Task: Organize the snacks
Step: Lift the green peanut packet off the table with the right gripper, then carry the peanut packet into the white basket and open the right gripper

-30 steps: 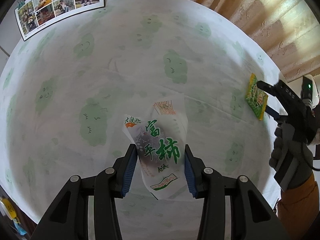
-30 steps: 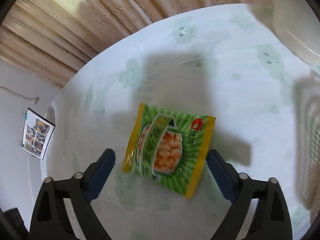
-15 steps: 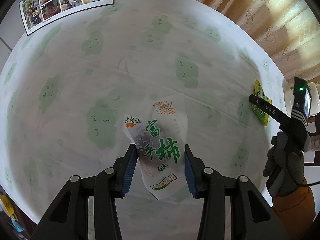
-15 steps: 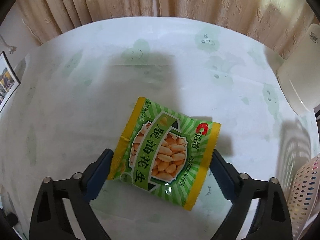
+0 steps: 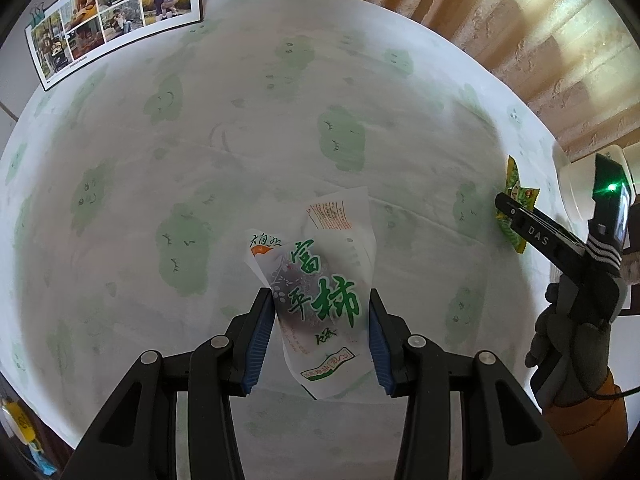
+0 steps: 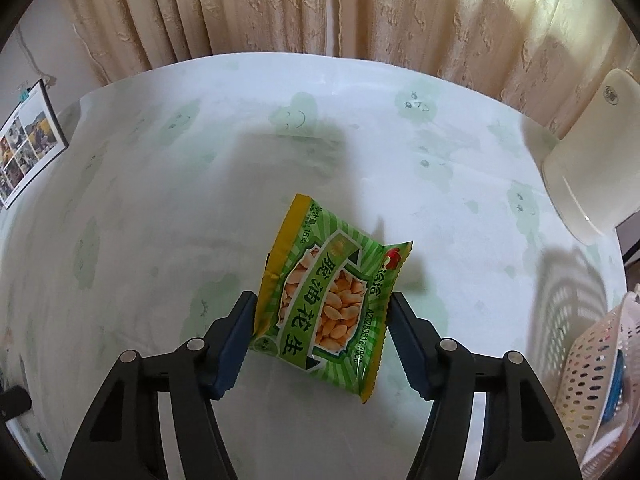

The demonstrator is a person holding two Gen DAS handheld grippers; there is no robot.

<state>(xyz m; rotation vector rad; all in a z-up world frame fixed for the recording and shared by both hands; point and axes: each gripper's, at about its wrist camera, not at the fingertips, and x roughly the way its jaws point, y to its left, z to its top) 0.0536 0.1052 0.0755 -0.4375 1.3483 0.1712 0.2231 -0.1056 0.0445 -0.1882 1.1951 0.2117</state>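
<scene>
Green crinkly peanut packet (image 6: 328, 296) is sitting pinched between the right gripper (image 6: 322, 332) pads above the table (image 6: 160, 200); the left gripper (image 5: 322, 340) is squeezing a white persimmon packet (image 5: 320, 300). Either slick film could be slipping free before reaching the perforated basket (image 6: 600, 380).

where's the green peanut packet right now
In the right wrist view the green peanut packet sits clamped between the right gripper pads, lifted above the table, with the perforated basket off to its right.
</scene>
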